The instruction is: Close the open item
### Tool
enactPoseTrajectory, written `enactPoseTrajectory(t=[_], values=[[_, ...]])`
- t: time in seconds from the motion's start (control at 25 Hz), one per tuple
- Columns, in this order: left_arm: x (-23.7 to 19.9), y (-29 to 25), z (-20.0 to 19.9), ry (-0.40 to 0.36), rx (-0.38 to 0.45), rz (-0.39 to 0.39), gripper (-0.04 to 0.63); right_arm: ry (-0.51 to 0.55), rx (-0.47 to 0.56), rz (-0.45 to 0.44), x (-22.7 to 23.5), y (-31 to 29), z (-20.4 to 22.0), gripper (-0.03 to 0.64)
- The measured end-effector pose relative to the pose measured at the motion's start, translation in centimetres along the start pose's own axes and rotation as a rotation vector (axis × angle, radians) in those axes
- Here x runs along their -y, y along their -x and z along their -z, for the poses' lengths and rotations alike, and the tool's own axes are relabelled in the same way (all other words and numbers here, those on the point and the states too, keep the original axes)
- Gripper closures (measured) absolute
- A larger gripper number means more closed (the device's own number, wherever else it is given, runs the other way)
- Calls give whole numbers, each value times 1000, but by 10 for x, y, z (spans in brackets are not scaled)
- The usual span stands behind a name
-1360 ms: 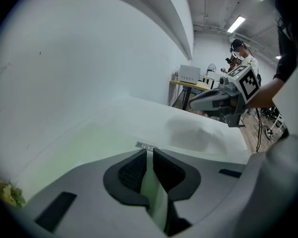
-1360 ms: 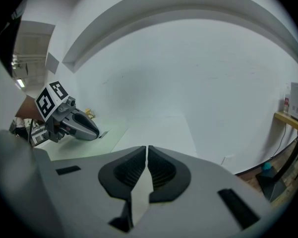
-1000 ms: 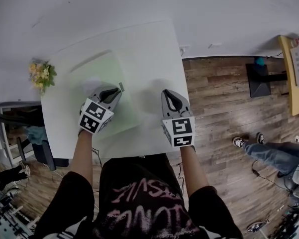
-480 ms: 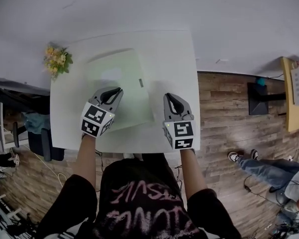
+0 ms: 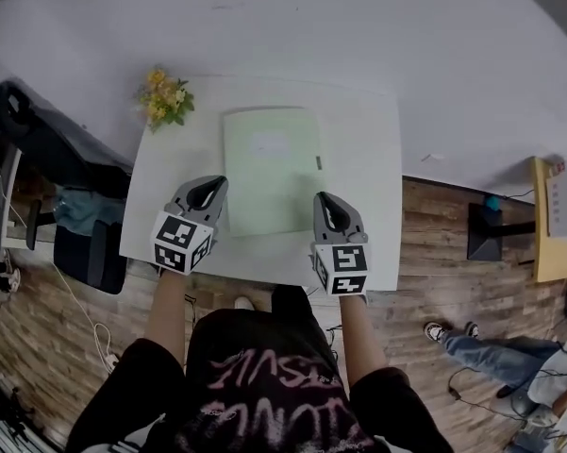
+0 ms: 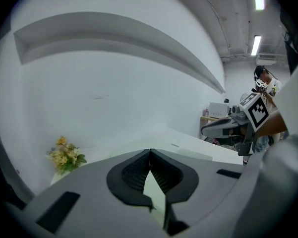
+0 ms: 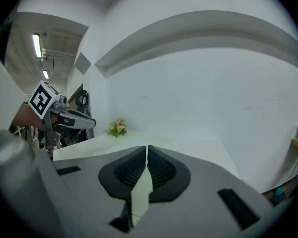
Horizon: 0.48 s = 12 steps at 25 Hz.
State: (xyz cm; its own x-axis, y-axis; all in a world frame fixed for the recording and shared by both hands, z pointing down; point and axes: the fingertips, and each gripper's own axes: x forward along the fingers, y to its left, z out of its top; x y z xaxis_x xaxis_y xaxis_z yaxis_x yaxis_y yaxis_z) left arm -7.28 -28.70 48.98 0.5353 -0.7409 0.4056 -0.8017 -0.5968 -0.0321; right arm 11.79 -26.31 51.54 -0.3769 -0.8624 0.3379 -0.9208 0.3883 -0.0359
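A pale green folder (image 5: 271,170) lies flat on the white table (image 5: 368,159), cover down, with a small dark tab (image 5: 318,162) on its right edge. My left gripper (image 5: 208,189) is shut and empty, hovering by the folder's near left corner. My right gripper (image 5: 323,203) is also shut and empty, just off the near right corner. In the left gripper view the jaws (image 6: 149,151) meet in a thin line; the right gripper view shows its jaws (image 7: 147,148) closed the same way.
A small bunch of yellow flowers (image 5: 165,97) stands at the table's far left corner, against the white wall. A black chair (image 5: 38,140) is left of the table. On the wood floor to the right are a yellow shelf (image 5: 547,225) and a person's legs (image 5: 472,347).
Both grippers have drawn back from over the folder toward the table's near edge. The head view has swung, so the table now sits squarer and farther up.
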Motion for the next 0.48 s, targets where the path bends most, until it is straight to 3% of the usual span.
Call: enactPoseTrajectory(t=[0.48], values=[[-42,117,-18,-15,181,-99,578,38,94,62,-70,37,-43,591]])
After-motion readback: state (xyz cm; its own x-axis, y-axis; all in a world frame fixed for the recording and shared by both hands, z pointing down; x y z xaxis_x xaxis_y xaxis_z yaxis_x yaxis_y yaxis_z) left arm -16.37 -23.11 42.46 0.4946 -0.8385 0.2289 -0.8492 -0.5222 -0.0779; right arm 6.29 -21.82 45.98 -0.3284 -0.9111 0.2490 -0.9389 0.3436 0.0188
